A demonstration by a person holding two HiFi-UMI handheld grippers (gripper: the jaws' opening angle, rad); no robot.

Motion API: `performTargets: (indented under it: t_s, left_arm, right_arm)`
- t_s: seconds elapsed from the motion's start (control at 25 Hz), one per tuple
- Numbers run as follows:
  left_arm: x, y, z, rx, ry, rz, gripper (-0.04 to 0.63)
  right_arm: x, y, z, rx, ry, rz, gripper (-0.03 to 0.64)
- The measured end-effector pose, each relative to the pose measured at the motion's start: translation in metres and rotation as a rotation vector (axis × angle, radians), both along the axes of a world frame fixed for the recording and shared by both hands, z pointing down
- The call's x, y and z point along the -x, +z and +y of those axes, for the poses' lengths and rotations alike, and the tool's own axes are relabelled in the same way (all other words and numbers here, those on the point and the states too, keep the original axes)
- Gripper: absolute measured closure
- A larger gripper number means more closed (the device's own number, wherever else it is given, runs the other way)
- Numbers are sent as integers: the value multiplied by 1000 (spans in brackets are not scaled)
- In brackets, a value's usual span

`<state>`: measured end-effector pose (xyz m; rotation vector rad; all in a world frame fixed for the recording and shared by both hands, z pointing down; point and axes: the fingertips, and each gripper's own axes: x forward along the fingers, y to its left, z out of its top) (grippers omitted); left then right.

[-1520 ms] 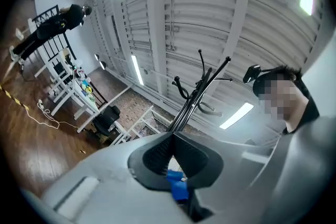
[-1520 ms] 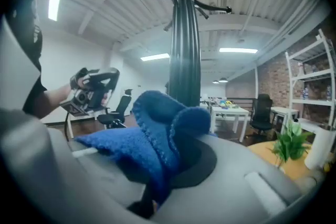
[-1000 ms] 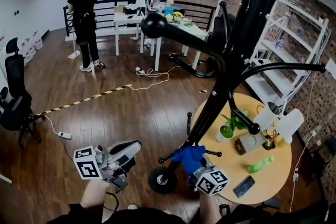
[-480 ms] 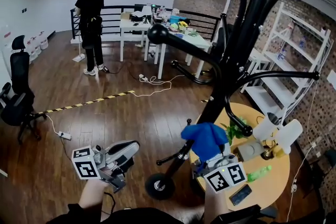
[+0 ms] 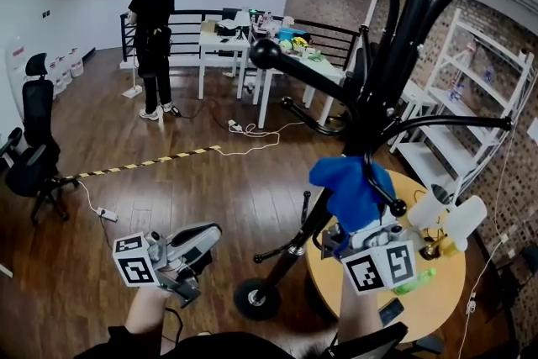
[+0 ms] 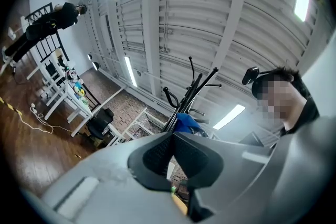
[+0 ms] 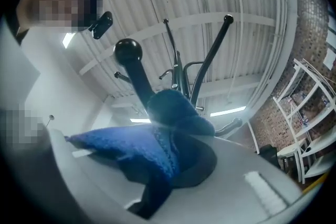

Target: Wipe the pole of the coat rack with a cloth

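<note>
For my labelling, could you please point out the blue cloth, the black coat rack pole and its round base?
blue cloth [image 5: 349, 189]: head view, bunched fabric's middle.
black coat rack pole [image 5: 303, 232]: head view, shaft below cloth.
round black base [image 5: 255, 296]: head view, top.

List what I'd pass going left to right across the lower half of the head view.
black office chair → left gripper → coat rack base → right gripper clamped on the blue cloth → white shelf unit by the brick wall. The round table overlaps the right gripper, so it is left out.
</note>
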<state>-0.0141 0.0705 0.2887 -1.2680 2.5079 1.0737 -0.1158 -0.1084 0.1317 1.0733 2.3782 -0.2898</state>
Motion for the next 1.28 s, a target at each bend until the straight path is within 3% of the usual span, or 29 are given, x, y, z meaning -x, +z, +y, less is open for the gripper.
performTargets:
  t_s: [0.28,0.8,0.92,1.12,1.28]
  left_arm:
    - [4,8,-6,0,13,22,593]
    - [11,22,-18,25,44,80,592]
    - [11,23,-18,32,46,83,592]
    - [12,22,-23,34,55,85,592]
    - [12,20,-28,34,70,77,592]
  right_arm:
    - [0,36,1,-107,31,17,594]
    - [7,269,5,-249,7,435,594]
    - [7,313,8,-314,24,467,594]
    - [8,345,7,-334,27,531,594]
    - [8,328,9,-323,24,548,594]
